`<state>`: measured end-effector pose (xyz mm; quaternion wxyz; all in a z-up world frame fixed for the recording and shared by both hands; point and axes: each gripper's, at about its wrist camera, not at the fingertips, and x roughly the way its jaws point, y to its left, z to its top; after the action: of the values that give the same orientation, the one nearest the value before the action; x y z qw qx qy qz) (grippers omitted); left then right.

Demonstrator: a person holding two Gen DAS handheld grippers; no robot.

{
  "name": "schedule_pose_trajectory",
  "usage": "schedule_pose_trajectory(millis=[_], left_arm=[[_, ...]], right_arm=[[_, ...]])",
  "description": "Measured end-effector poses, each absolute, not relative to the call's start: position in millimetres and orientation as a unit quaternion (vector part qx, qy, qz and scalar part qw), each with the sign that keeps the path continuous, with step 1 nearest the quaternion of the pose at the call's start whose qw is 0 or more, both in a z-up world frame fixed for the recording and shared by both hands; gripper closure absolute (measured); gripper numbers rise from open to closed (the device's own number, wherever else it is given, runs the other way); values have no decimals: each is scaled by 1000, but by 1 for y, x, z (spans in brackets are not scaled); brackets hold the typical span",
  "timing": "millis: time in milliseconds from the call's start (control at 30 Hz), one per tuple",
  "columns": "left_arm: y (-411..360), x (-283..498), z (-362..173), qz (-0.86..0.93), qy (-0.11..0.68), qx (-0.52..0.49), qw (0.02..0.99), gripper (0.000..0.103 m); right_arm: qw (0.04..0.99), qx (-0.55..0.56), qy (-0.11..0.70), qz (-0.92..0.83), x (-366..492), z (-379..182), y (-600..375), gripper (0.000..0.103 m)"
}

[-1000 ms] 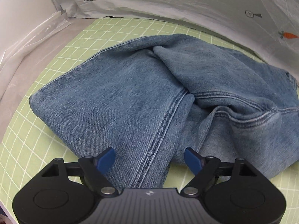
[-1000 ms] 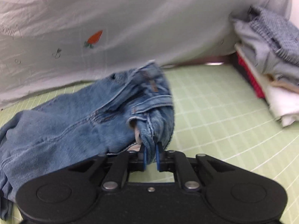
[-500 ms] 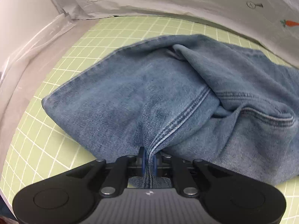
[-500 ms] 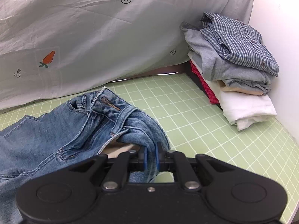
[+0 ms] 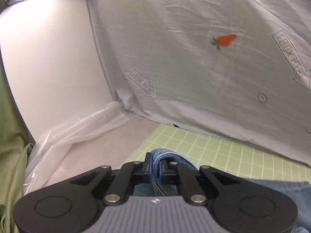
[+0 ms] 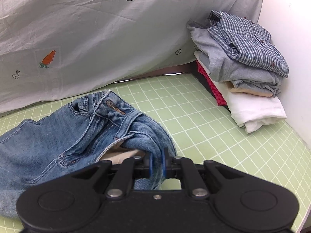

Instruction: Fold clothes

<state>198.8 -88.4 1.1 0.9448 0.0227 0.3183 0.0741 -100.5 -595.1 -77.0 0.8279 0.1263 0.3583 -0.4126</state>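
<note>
The left gripper (image 5: 154, 167) has its jaws pinched on a fold of the jeans (image 5: 169, 156), which bulges out at 12 o'clock from the fingertips; more denim shows at 4 o'clock. The right gripper (image 6: 157, 165) is clamped on the waistband edge of the jeans (image 6: 58, 134), which lie crumpled on the green mat (image 6: 204, 120), spreading to 9 o'clock. A pile (image 6: 241, 66) of folded clothes sits at 2 o'clock against the wall. A grey sheet (image 6: 97, 29) with carrot prints hangs behind at 12 o'clock

green grid mat (image 6: 204, 116) under jeans (image 6: 48, 132), folded stack (image 6: 243, 68)
</note>
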Motion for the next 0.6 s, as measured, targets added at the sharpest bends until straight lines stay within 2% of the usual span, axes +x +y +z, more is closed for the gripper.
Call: schedule_pose_trajectory(millis=[33,67,133,167,200,233,300,400,533,600], left_arm=[[-89,201,-6,78,337,22,938,79],[-91,203,-14,82,356,22,931,76],[-90,197,-33,69,399,8,914,64],[-90,190,-42,61,417,-3,907,60],[-90,180,-51,57,431,-15,901,51],[-91,171,-57,55,440,-26,896,45],[-92,151,-69,53,457,-47,886,43],[-98,122,-79,31,475,-76,876,42],[-124,105,-89,-16,484,-72,872,34],[-136,105,-94,-27,489,-56,870,34]], right_arm=[[825,129,364,-413,-100,-79,-595,92],[821,133,369,-414,-100,-81,-595,91],[814,139,380,-416,-99,-85,-595,82],[811,144,384,-417,-100,-87,-595,70],[810,148,386,-415,-101,-88,-593,58],[809,153,389,-413,-102,-89,-592,55],[805,169,399,-406,-105,-93,-589,46],[792,216,419,-389,-109,-107,-587,43],[769,294,433,-366,-111,-126,-587,40],[756,337,435,-356,-111,-135,-589,33]])
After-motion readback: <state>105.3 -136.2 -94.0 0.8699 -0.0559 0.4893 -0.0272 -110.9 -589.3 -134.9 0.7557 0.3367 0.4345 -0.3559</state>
